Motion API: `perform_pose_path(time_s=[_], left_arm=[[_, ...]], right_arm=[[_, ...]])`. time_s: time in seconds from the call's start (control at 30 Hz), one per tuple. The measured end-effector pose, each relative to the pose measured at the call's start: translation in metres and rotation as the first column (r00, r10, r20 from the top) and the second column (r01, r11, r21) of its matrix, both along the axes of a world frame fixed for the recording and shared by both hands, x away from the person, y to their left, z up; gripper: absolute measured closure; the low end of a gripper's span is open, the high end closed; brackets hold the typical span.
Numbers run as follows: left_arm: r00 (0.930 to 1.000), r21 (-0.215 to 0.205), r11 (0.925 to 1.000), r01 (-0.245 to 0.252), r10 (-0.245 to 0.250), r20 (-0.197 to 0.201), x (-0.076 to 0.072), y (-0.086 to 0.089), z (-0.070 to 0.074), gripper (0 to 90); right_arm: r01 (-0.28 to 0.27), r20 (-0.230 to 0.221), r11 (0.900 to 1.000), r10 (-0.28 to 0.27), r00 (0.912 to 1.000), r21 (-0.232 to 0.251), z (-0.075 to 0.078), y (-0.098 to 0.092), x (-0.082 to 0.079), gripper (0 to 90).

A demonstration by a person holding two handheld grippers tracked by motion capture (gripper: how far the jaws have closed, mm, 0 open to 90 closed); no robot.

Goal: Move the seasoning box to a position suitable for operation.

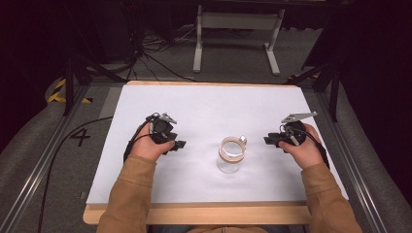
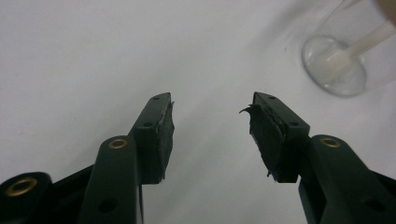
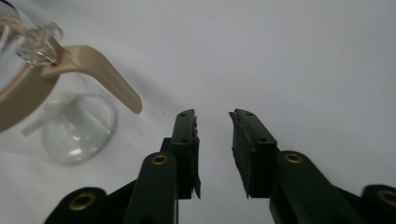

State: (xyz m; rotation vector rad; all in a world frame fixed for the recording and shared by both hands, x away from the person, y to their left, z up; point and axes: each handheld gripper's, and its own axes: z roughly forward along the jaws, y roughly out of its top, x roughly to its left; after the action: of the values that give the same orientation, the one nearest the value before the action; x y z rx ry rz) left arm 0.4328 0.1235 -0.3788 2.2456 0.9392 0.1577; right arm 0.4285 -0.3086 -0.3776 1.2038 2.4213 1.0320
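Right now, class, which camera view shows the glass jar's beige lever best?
The right gripper view: the beige lever curves out from the glass jar, close and sharp. The high view shows the whole jar from above between both grippers, but its lever is too small to tell. The left gripper view catches only the jar's base.

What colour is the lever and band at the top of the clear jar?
Beige or tan. The lever on the jar shows best in the right gripper view.

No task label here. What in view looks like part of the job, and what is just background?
Likely the job (a guess):
- clear jar with tan lid rim
- left gripper, open, empty
- right gripper, open, empty

Background:
- white table
- metal stand behind
- floor cables
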Motion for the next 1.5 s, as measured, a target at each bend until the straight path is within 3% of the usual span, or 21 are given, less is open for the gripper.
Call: perform_pose_path(time_s=[0.1,0.2,0.33,0.5,0.63,0.73,0.77,0.9,1.03,1.5], left_arm=[[0.9999,-0.003,0.9999,0.013,-0.013,0.006,-0.004,-0.002,0.007,49.5],[0.9996,-0.026,0.9992,0.03,-0.03,0.0,-0.012,-0.004,0.016,49.1],[0.9994,-0.075,0.9965,0.035,-0.034,0.01,-0.022,-0.002,0.022,49.4],[0.9994,-0.084,0.9962,0.023,-0.02,0.029,-0.031,0.005,0.026,48.6],[0.9995,-0.087,0.9962,0.007,-0.005,0.033,-0.034,0.013,0.027,47.8],[0.9995,-0.081,0.9967,0.007,-0.005,0.03,-0.037,0.014,0.026,47.5],[0.9995,-0.083,0.9965,0.012,-0.009,0.029,-0.037,0.014,0.025,47.5],[0.9993,-0.076,0.9969,0.021,-0.018,0.032,-0.04,0.011,0.026,47.0],[0.9992,-0.074,0.9969,0.028,-0.026,0.03,-0.039,0.009,0.024,46.5],[0.9993,-0.068,0.9971,0.033,-0.032,0.019,-0.038,0.006,0.021,46.9]], right_arm=[[-0.01,0.028,1.0,0.009,0.9996,0.022,0.007,0.002,-0.003,77.0],[-0.053,0.06,0.996,0.049,0.997,0.073,0.014,0.006,-0.006,78.7],[-0.095,0.102,0.991,0.085,0.9912,0.095,0.024,0.015,-0.008,82.0],[-0.128,0.119,0.986,0.115,0.9863,0.11,0.033,0.023,-0.009,84.3],[-0.193,0.139,0.965,0.169,0.9757,0.176,0.042,0.036,-0.012,85.9],[-0.248,0.16,0.951,0.22,0.9623,0.186,0.047,0.049,-0.017,87.2],[-0.259,0.164,0.95,0.231,0.959,0.173,0.048,0.053,-0.017,87.6],[-0.26,0.142,0.955,0.24,0.9603,0.141,0.043,0.063,-0.016,87.5],[-0.229,0.138,0.97,0.217,0.9664,0.082,0.036,0.067,-0.013,87.9],[-0.222,0.121,0.972,0.212,0.9697,0.073,0.03,0.066,-0.01,89.6]])
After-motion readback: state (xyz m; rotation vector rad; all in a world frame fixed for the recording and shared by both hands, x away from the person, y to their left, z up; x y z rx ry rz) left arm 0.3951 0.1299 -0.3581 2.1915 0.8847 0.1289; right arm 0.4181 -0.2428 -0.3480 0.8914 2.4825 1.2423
